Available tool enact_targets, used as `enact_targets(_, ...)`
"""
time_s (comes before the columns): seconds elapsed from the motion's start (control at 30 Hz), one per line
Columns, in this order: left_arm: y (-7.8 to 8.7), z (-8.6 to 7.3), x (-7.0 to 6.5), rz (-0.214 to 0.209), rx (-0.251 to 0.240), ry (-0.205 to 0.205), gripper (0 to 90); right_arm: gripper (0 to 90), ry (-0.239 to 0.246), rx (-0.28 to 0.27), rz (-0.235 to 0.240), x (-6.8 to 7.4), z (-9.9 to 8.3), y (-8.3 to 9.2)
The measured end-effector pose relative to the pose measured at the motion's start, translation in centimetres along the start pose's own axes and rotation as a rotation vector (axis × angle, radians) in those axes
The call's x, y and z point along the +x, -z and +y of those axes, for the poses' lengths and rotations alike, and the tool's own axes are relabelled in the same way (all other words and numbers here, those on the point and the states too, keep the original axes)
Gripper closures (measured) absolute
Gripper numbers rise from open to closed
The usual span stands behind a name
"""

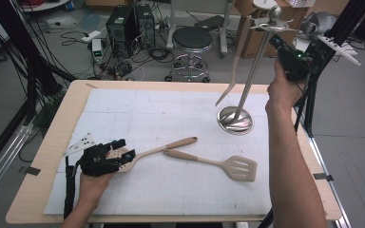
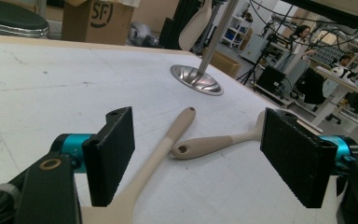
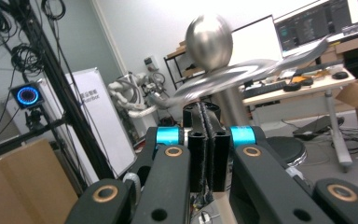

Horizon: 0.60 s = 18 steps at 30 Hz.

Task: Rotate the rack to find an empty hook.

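Note:
A steel utensil stand [image 1: 247, 80] rises from a round base [image 1: 235, 119] at the table's far right. A beige utensil [image 1: 237, 61] hangs from one of its top hooks. My right gripper [image 1: 274, 42] is held high beside the stand's top and is shut, its pads [image 3: 213, 149] pressed flat together with nothing seen between them; the stand's ball top [image 3: 209, 42] looms just ahead. At the near left, my left gripper [image 1: 119, 156] rests open over the head of a beige spoon [image 1: 166, 147]. The spoon's handle [image 2: 168, 144] runs out between the wide-apart pads [image 2: 112, 154]. A slotted spatula [image 1: 240, 167] lies to the right.
The white gridded mat [image 1: 171, 118] covers most of the wooden table [image 1: 52, 142]. A round stool [image 1: 192, 40], computer cases and cables stand on the floor beyond the far edge. A cardboard box [image 2: 98, 21] sits behind the table. Dark frame poles flank both sides.

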<state>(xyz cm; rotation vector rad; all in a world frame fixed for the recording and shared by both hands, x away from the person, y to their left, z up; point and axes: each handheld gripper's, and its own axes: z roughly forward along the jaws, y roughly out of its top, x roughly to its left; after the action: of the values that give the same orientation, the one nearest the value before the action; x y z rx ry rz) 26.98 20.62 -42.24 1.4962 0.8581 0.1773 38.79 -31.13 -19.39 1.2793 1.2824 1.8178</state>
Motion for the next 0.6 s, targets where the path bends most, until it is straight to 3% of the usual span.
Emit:
enact_targets(0.17, 0.1, 0.0, 0.1, 0.002, 0.001, -0.002, 26.5, 89.6, 0.049, 0.029, -0.032, 0.4, 0.5, 0.0)
enact_targets(0.27, 0.1, 0.0, 0.1, 0.003, 0.001, 0.003, 26.5, 89.6, 0.017, 0.017, -0.025, 0.2, 0.3, 0.1)
enact_targets(0.47, 0.2, 0.0, 0.2, 0.007, 0.001, 0.003, 26.5, 89.5, 0.010, 0.017, -0.018, 0.2, -0.1, 0.4)
enact_targets(0.6, 0.2, 0.0, 0.2, 0.009, -0.001, 0.001, 26.5, 74.9, 0.009, 0.040, 0.019, 0.3, -0.8, 0.5)
